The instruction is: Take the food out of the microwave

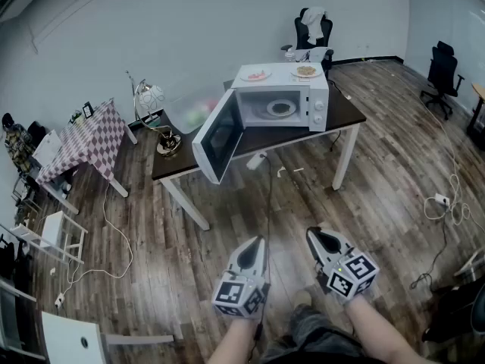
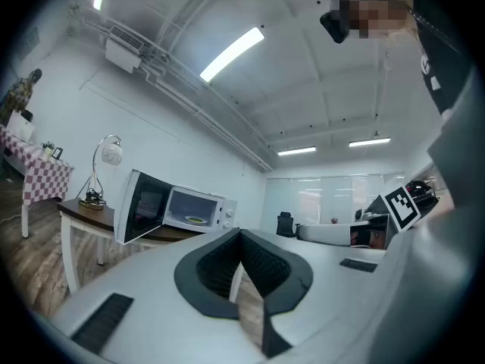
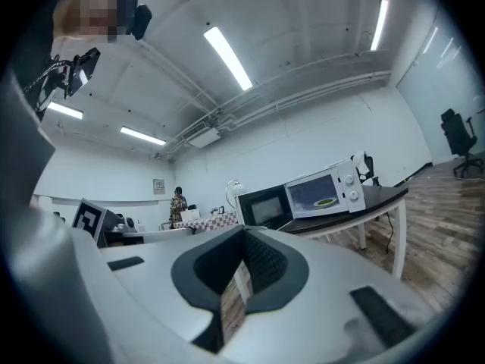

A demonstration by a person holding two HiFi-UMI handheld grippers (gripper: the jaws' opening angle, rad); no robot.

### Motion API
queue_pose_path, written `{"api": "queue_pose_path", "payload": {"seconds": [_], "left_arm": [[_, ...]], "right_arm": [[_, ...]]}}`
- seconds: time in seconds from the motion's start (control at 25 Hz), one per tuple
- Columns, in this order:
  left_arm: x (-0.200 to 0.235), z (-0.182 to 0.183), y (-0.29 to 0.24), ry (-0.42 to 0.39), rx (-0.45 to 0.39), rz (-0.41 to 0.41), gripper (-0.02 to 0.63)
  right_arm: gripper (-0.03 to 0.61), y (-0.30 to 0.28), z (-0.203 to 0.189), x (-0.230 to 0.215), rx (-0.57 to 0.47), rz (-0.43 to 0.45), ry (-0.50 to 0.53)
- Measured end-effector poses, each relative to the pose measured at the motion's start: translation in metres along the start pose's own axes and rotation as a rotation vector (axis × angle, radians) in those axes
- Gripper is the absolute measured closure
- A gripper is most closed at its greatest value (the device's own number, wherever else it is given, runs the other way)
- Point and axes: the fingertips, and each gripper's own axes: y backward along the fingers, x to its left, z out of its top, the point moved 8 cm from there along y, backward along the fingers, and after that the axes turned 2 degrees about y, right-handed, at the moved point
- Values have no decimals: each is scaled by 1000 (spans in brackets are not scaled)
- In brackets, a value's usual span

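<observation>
A white microwave (image 1: pixel 284 101) stands on a dark-topped table (image 1: pixel 345 116) across the room, its door (image 1: pixel 218 135) swung open to the left. Inside it lies a plate of food (image 1: pixel 281 108). Two more plates (image 1: pixel 256 75) (image 1: pixel 306 71) rest on its top. My left gripper (image 1: pixel 260 243) and right gripper (image 1: pixel 312 236) hover low over the floor, far short of the table, both shut with nothing between the jaws. In the left gripper view the left gripper (image 2: pixel 240 237) points toward the microwave (image 2: pixel 198 211). In the right gripper view the right gripper (image 3: pixel 244 233) faces the microwave (image 3: pixel 326 192) too.
A desk lamp (image 1: pixel 148 97) stands at the table's left end. A checkered table (image 1: pixel 87 139) and a white rack (image 1: pixel 57 233) are at the left. Office chairs (image 1: pixel 313 27) (image 1: pixel 442 70) stand at the back and right. Cables and a power strip (image 1: pixel 442 200) lie on the wooden floor.
</observation>
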Motion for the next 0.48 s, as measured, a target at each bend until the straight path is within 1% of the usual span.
{"api": "queue_pose_path", "payload": {"seconds": [0.24,0.48], "left_arm": [[17,7,-53,-2,-4,16,614],[22,3,-93,10,8,24,614]], "right_arm": [[580,-36,15,-40,3,17,17],[580,-54,17,-76,13,13,4]]}}
